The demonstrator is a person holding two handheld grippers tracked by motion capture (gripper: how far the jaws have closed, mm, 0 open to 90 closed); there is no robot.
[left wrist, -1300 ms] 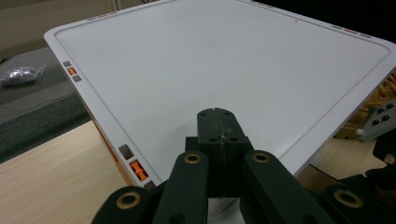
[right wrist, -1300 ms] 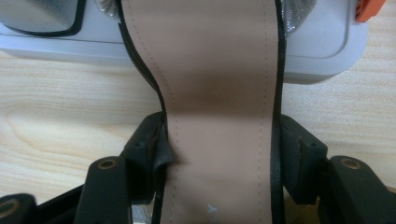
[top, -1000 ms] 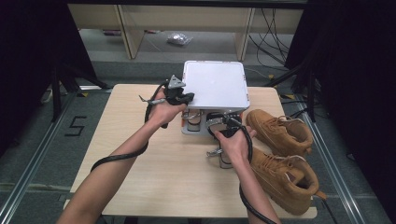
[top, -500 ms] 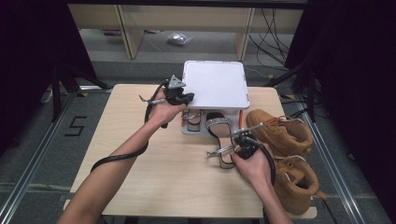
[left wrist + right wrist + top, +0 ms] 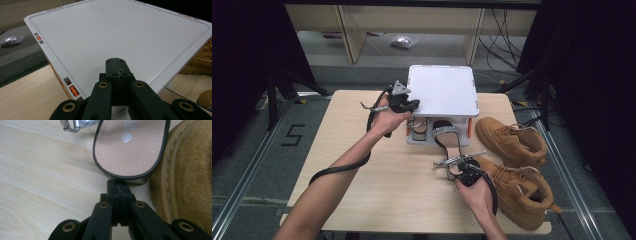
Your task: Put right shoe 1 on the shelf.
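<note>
right gripper (image 5: 117,185) just clamped shut on nothing, tips touching heel of black sandal with silver strap (image 5: 130,147), tan suede boot (image 5: 192,177) just beside. left gripper (image 5: 117,65) shut, empty, over white square plastic lid (image 5: 120,32).

Hidden and cut off around the white box and the shoes

The white square plastic box (image 5: 442,92) covers the front of the black-soled sandal with the silver strap (image 5: 447,134) and most of a second sandal (image 5: 418,126) beneath it. In the right gripper view, the top edge cuts that sandal's pink insole (image 5: 130,142) and the right edge cuts the tan suede boot (image 5: 190,170). A small crumpled silvery thing (image 5: 403,40) on the floor beyond the tabletop (image 5: 362,165) is too small to identify.
</note>
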